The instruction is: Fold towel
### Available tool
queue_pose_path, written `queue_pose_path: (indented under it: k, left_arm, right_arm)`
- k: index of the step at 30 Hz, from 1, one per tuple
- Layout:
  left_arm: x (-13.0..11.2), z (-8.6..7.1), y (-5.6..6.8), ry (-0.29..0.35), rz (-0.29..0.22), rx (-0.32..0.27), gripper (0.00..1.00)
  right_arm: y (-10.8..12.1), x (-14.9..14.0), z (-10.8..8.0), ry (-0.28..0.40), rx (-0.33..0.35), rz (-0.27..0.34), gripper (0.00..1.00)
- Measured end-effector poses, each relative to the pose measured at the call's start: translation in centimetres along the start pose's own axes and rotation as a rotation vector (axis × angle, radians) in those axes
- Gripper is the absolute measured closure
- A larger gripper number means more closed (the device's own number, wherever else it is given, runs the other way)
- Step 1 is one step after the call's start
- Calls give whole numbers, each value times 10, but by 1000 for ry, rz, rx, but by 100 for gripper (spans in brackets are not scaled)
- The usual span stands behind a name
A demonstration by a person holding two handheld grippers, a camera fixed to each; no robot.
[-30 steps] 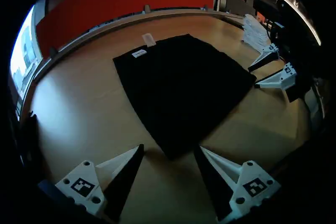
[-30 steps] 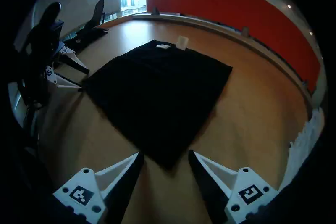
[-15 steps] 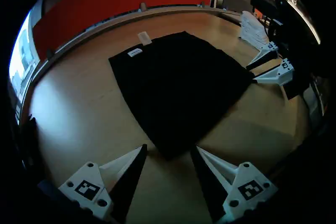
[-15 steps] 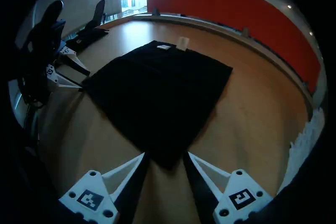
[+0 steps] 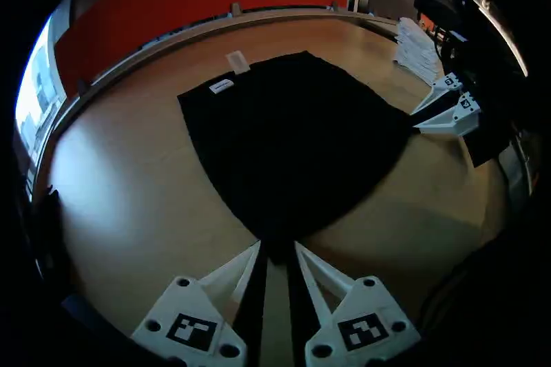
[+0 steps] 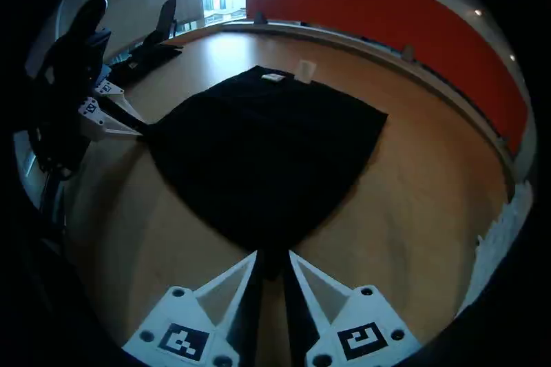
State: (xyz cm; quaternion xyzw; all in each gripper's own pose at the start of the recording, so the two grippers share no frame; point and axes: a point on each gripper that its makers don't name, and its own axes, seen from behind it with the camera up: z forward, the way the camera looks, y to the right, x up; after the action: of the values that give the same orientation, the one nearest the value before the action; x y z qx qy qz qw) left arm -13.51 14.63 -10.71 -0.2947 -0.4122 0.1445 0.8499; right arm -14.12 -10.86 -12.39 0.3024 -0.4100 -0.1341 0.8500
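Black towel (image 5: 289, 140) corners tight in low left tool (image 5: 277, 248) and low right tool (image 6: 273, 257)

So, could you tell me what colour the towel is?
Black towel; left gripper view shows it best.

The towel (image 5: 296, 140) is black, roughly square, and lies spread flat on the wooden bench (image 5: 124, 181). A small white label (image 5: 221, 86) sits on its far edge, near one corner. Two adjacent near corners are drawn to points: one is pinched in the left tongs (image 5: 277, 248), the other in the right tongs (image 6: 273, 257).
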Motion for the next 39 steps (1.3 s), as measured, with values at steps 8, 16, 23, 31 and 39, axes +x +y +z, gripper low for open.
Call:
queue_pose_path:
  k: [8, 16, 23, 31, 39]
  left_arm:
    - [2, -1, -2, -4, -39, 21, 90]
    - [14, -14, 3, 15, -68, 19, 91]
    - [30, -35, 8, 37, -86, 15, 90]
    - [44, -63, 9, 47, -88, 31, 90]
    - [53, -88, 16, 50, -110, 26, 90]
  right_arm:
    - [-4, 7, -3, 15, -2, -8, 87]
    - [-1, 18, -20, 37, -9, 15, 87]
    - [2, 33, -44, 68, -22, 10, 87]
    - [-4, 47, -68, 84, -18, -4, 87]
    - [-6, 60, -89, 91, -18, -11, 87]
